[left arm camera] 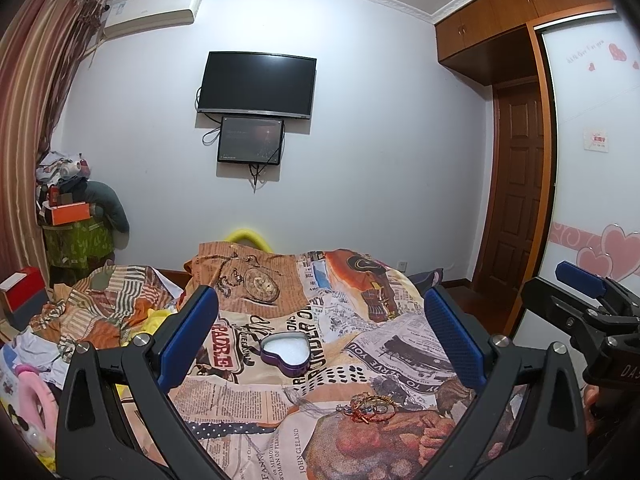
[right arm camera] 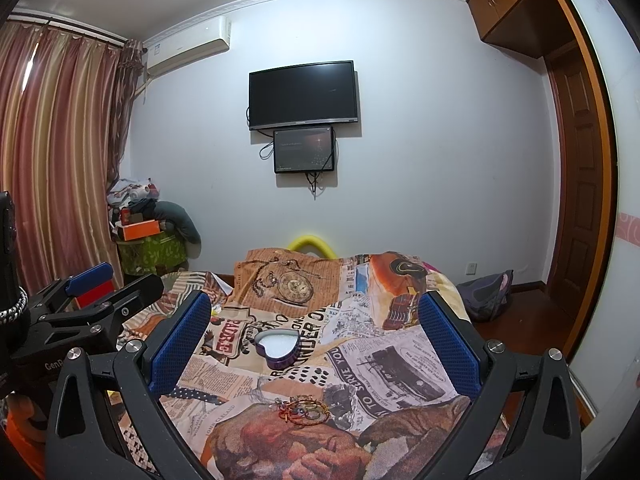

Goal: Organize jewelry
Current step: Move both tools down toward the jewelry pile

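Jewelry (left arm camera: 370,407) near heart-shaped tin (left arm camera: 285,352) on newsprint-patterned bedspread (left arm camera: 400,344)

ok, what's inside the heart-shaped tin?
The heart-shaped tin is open; only a white lining shows inside, no jewelry. Its near inner wall is hidden by the rim. The bracelets lie outside on the bedspread.

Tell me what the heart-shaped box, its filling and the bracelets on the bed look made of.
Heart-shaped box: looks like thin metal, glossy purple wall with a shiny silvery rim. Its filling: white and matte, probably foam or padding; too small to be sure. Bracelets: gold-coloured rings that glint like metal, tangled with red cord and small beads. Bed cover: printed fabric, wrinkled.
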The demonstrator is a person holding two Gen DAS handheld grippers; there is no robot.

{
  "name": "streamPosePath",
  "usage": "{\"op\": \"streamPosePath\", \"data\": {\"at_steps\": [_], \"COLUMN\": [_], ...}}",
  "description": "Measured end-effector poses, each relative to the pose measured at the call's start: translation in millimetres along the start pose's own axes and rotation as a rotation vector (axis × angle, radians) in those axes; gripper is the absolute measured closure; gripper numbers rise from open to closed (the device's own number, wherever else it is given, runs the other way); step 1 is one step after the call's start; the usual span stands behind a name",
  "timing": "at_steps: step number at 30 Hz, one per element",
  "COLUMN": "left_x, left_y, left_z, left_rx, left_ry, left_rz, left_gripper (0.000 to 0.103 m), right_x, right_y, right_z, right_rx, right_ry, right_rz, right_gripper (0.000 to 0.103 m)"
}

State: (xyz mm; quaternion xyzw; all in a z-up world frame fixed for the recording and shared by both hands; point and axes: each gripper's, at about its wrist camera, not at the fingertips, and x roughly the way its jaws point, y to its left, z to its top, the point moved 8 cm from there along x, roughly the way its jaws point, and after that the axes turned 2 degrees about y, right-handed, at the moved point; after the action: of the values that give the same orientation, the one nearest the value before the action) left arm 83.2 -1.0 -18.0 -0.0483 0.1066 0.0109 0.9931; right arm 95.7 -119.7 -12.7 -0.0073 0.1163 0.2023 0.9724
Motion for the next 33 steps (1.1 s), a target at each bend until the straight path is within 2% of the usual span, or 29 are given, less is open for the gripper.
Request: {"op": "streamPosePath", "data": {"at_steps": [10, 18, 24, 28, 30, 33], "left_x": [14.9, 49.5, 95.9, 124.2, 133.5, 147.5], "left_y": [3.2, 6.6, 16.9, 25.2, 26.3, 24.0], "left_z": [-5.3, -24.0, -63.2, -101.0, -116.0, -137.6], "left_rx": [-0.007, -0.012, -0.017, -0.054, -0.067, -0.073], "left_ry": [0.028, 0.109, 0.268, 0.391, 0.439, 0.523], "left_rz": [0.008, -0.01, 0.018, 0.018, 0.005, -0.019], "left_gripper": [0.0, 0.0, 0.0, 0.0, 0.003, 0.014], "right_x": [9.9, 31.8, 58.9, 71.5, 79.4, 89.5], "right_y": [-5.2, -20.5, -42.7, -55.4, -61.4, -66.9], "right_z": [-5.4, -20.6, -50.4, -69.7, -80.0, -94.1], "right_rx": [0.012, 0.025, 0.031, 0.055, 0.069, 0.086], "right_ry": [0.029, 0.089, 0.195, 0.267, 0.308, 0.366], "right_rz": [0.0, -0.022, -0.061, -0.058, -0.048, -0.024], "right_gripper": [0.0, 0.0, 0.0, 0.0, 0.0, 0.001]}}
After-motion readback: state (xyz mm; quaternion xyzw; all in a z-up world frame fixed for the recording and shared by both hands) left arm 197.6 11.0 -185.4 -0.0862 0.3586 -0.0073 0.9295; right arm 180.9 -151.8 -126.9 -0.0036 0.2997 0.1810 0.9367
